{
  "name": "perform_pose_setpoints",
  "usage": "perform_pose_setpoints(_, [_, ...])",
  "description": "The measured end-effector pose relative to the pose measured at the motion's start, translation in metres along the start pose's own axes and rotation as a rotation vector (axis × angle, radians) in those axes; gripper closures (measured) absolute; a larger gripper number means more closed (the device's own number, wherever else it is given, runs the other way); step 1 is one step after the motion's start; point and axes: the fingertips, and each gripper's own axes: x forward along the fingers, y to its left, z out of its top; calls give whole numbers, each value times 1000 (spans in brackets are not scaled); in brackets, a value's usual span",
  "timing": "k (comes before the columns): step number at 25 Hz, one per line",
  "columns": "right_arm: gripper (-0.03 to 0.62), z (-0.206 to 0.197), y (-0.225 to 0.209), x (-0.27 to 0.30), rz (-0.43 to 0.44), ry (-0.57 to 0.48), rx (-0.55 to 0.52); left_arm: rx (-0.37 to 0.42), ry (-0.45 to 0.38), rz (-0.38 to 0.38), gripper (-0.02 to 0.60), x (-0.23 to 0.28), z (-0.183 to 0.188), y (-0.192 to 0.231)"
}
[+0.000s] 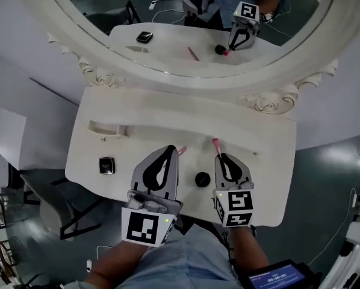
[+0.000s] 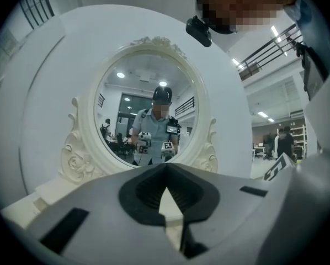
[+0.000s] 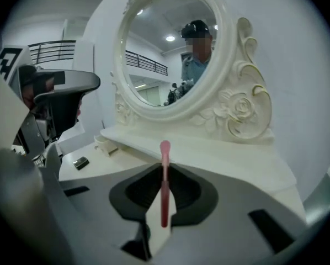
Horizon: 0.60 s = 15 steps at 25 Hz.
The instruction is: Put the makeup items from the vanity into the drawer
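Closest in, the left gripper (image 1: pixel 170 150) hangs over the vanity top (image 1: pixel 138 110) with its jaws together and nothing between them. At three o'clock from it, the right gripper (image 1: pixel 221 157) is clamped on a slim pink stick (image 1: pixel 216 143) that pokes out past the jaws toward twelve. I'd judge the job barely begun. A black round pot (image 1: pixel 202 179) sits between the grippers and a black square compact (image 1: pixel 106 165) lies out at nine. The small drawer (image 1: pixel 108 128) at ten looks shut, though I can't be sure.
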Motion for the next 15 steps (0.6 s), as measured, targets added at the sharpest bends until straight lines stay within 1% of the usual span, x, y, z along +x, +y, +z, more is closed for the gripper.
perform_pose_setpoints(3, [553, 19, 31, 15, 75, -20, -63, -3, -24, 72, 581, -15, 6, 27])
perform_pose_setpoints(6, [553, 35, 67, 31, 141, -33, -120, -40, -35, 142, 581, -30, 8, 58])
perform_pose_setpoints(10, [553, 59, 117, 52, 211, -55, -188, -67, -47, 208, 581, -48, 8, 101])
perform_pose_setpoints(14, [553, 75, 170, 77, 285, -59, -245, -77, -41, 269, 581, -68, 2, 148])
perform_pose_setpoints(15, [553, 77, 182, 84, 299, -59, -257, -69, -38, 280, 581, -73, 0, 161])
